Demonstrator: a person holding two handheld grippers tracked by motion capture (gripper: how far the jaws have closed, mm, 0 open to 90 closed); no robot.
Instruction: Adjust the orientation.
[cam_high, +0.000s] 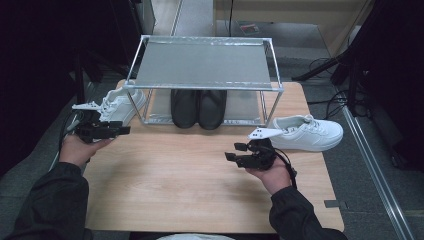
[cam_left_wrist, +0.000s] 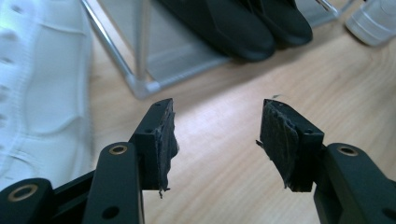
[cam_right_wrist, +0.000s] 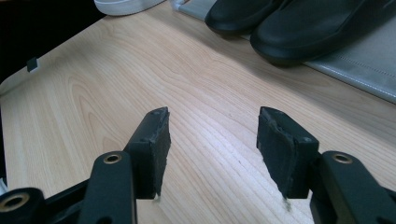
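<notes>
A white sneaker (cam_high: 120, 105) lies at the table's left, beside the metal shoe rack (cam_high: 202, 65). In the left gripper view this sneaker (cam_left_wrist: 42, 88) sits just left of my jaws. My left gripper (cam_high: 122, 131) (cam_left_wrist: 217, 144) is open and empty, right next to it, pointing right. A second white sneaker (cam_high: 310, 132) lies at the right. My right gripper (cam_high: 231, 152) (cam_right_wrist: 212, 149) hovers open and empty over bare wood, left of that sneaker. A pair of black shoes (cam_high: 198, 107) (cam_right_wrist: 299, 23) stands on the rack's lower shelf.
The rack's top shelf (cam_high: 200, 62) carries nothing. Wooden tabletop (cam_high: 200, 180) stretches in front of the rack. The rack's corner post (cam_left_wrist: 140, 70) stands just ahead of the left gripper. Dark floor and cables surround the table.
</notes>
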